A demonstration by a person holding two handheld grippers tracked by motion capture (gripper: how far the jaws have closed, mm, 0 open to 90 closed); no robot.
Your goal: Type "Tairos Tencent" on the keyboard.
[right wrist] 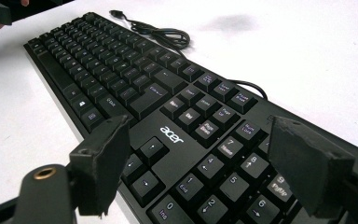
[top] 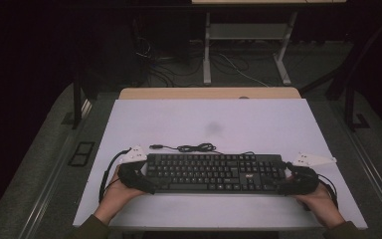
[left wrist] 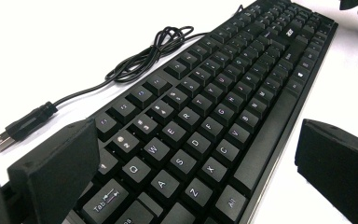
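Keyboard (top: 214, 173) is seen flat on the white table (top: 204, 124), a slim black plastic slab with matte square keys and pale legends. Its long axis runs side to side across the table, from one claw to the other, key rows facing the person.

Left claw (top: 149, 185) is parked at the keyboard's left end. In the left gripper view its two blocky black jaws stand wide, one over the Tab corner and the other off the front edge beyond the space bar, so the end of the board sits between them without being pinched. No pad contact can be made out.

Right claw (top: 281, 186) is set at the numpad end. In the right gripper view its rough, foam-like jaws are also spread wide, one by the arrow keys and one past the 9 key, board between them, not squeezed as far as can be told.

Cable (top: 196, 147) is coiled loosely just behind the board, ahead of both claws, a thin glossy black cord ending in a USB plug (left wrist: 2, 140) that lies on bare table.

Plenty of open white surface is left beyond the cable, and a narrower strip between the board's front edge and the table's near edge.
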